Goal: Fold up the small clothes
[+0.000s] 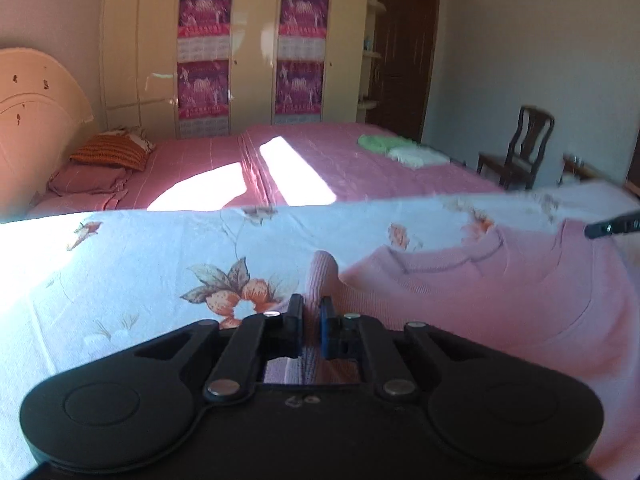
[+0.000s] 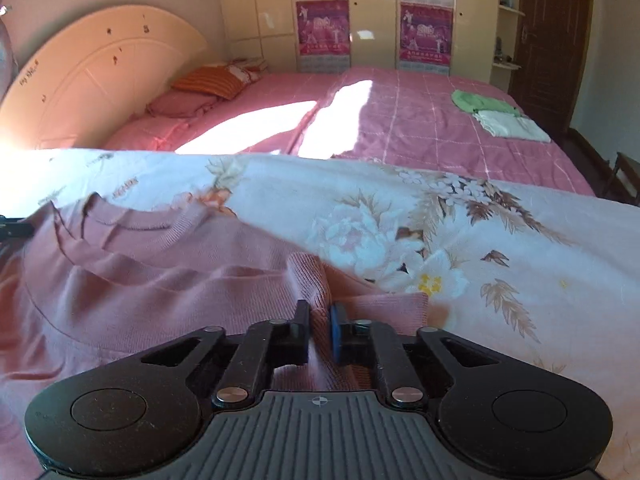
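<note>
left claw (image 1: pixel 311 312): you've got it pinching the pink sweater (image 1: pixel 500 292) edge
right claw (image 2: pixel 319 320): same, clenched on knit
risk: uneven lift, fabric slips out

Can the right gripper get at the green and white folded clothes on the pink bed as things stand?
Probably not. The right gripper is shut on the pink sweater, and the folded clothes lie far across the bed.

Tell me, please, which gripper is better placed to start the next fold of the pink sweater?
Probably neither: the left gripper and right gripper each pinch a bunched edge of the sweater, at opposite sides, so both should fold together.
</note>
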A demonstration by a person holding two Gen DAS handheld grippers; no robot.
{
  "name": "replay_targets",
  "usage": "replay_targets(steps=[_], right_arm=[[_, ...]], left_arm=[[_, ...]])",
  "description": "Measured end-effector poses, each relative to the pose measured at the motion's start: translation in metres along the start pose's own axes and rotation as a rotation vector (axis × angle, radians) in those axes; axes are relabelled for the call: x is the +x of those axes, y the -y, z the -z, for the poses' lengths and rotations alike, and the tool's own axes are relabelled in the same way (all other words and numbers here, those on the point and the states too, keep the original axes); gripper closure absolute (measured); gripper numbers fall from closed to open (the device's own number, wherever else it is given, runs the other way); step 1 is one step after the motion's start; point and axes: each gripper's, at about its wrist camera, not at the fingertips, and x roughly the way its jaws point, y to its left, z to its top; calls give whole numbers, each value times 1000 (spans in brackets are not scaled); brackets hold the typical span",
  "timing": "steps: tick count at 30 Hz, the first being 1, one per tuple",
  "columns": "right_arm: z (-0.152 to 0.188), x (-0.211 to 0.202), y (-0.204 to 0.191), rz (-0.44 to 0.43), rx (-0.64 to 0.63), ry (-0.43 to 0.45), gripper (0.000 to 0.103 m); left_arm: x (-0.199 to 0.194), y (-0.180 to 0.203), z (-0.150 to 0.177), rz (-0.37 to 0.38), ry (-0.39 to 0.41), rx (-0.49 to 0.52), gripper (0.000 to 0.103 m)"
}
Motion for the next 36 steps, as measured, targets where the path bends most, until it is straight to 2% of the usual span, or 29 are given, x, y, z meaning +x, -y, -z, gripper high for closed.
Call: replay_targets(steps=[1, 2, 4, 9, 13, 15, 18, 21, 22, 24, 25, 26, 27, 28, 30, 31, 32, 34, 36], right_arm=[[-5, -15, 13, -30, 90, 88, 94], [-5, -22, 22, -29, 149, 130, 94], [-2, -18, 33, 3, 182, 114, 94], [-5, -8, 23, 24, 162, 78, 94], [-11, 0, 24, 51, 161, 65, 94], [-10, 6, 25, 72, 166, 47, 94], [-3, 28, 26, 115, 145, -37, 94], [1, 34, 23, 138, 134, -43, 95], [0, 34, 22, 142, 132, -48, 94], [-6, 29, 17, 158, 115, -59, 87], [-9, 21, 10, 195, 89, -42, 66], [-11, 9, -1, 204, 53, 8, 43], [-11, -3, -13, 136, 15, 62, 41], [-13, -5, -29, 49, -3, 52, 41], [-10, 5, -63, -61, -48, 15, 41], [-8, 11, -79, -101, -76, 0, 47], [-5, 19, -95, -136, -104, -21, 55], [4, 34, -124, -178, -161, -59, 57], [14, 47, -139, -155, -228, -104, 57]], left_arm=[[-15, -8, 0, 7, 67, -68, 96], [-21, -15, 1, -2, 81, -126, 96], [-17, -26, 7, -13, 54, -207, 96], [1, -23, 2, -36, -4, -204, 96], [9, -26, -4, -52, 0, -195, 96], [20, -28, -3, -69, -44, -196, 96], [43, -30, 6, -95, -136, -203, 96], [47, -28, 9, -115, -155, -178, 90], [45, -28, 8, -113, -156, -176, 87], [33, -24, 3, -164, -144, -165, 62], [21, -16, 0, -206, -112, -138, 43], [5, 0, -4, -209, -36, -80, 34], [-5, 15, -8, -169, 6, -40, 32], [-7, 30, -11, -123, 13, -18, 31], [4, 72, -13, -27, -28, 41, 31], [14, 92, -11, 17, -51, 77, 32], [23, 109, -6, 43, -69, 109, 32], [41, 129, 6, 66, -126, 154, 31], [54, 125, 18, 34, -181, 156, 30]])
